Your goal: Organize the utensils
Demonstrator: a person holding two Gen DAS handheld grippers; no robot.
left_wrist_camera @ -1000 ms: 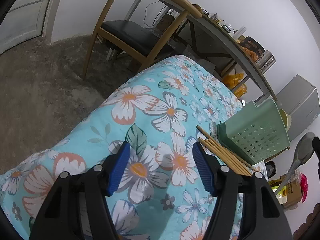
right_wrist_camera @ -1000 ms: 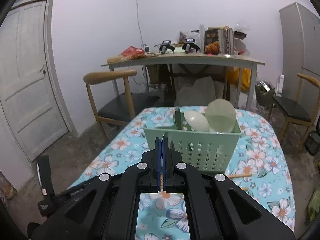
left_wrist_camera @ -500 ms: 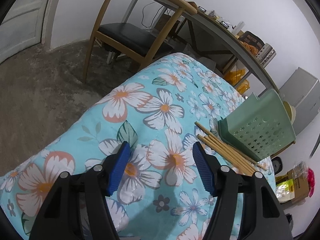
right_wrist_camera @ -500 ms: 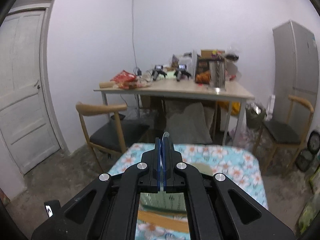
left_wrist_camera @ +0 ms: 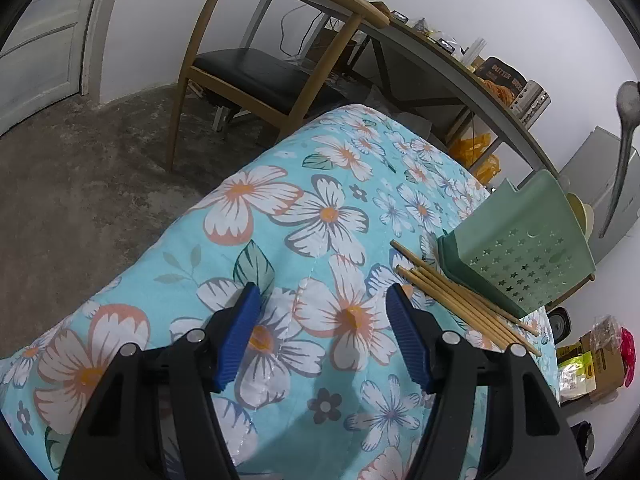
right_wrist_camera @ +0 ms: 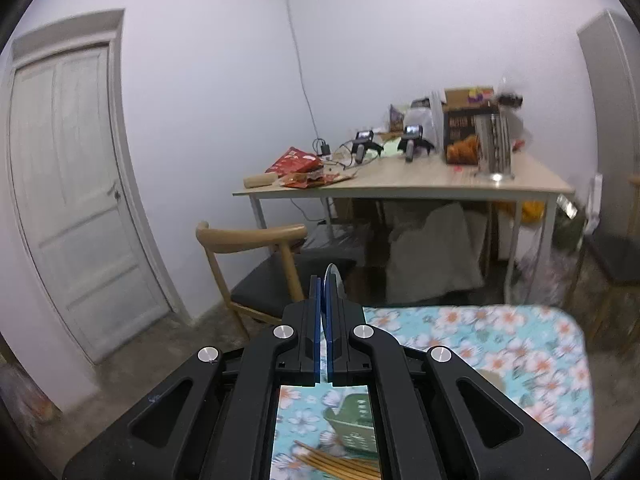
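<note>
In the left wrist view a green perforated basket (left_wrist_camera: 520, 256) stands on the floral cloth (left_wrist_camera: 320, 216), with pale utensils (left_wrist_camera: 580, 212) showing at its far rim. Several wooden chopsticks (left_wrist_camera: 460, 300) lie against its near side. My left gripper (left_wrist_camera: 322, 296) hovers open over the cloth, left of the chopsticks, with nothing between its fingers. A metal spoon (left_wrist_camera: 624, 128) hangs high above the basket at the right edge. My right gripper (right_wrist_camera: 324, 292) is shut on that spoon (right_wrist_camera: 333, 276), whose thin edge sticks out past the pads. Below it lie the basket (right_wrist_camera: 352, 424) and chopsticks (right_wrist_camera: 332, 460).
A wooden chair (left_wrist_camera: 260, 68) stands beyond the cloth's far end. Behind it a long table (right_wrist_camera: 400, 188) carries snack packets, boxes and a metal canister. A white door (right_wrist_camera: 72, 200) is at the left and a grey fridge (right_wrist_camera: 612, 120) at the right.
My right gripper has risen with the spoon; the basket, level with it before, now lies below. In the left wrist view the spoon has climbed from beside the basket to the top right.
</note>
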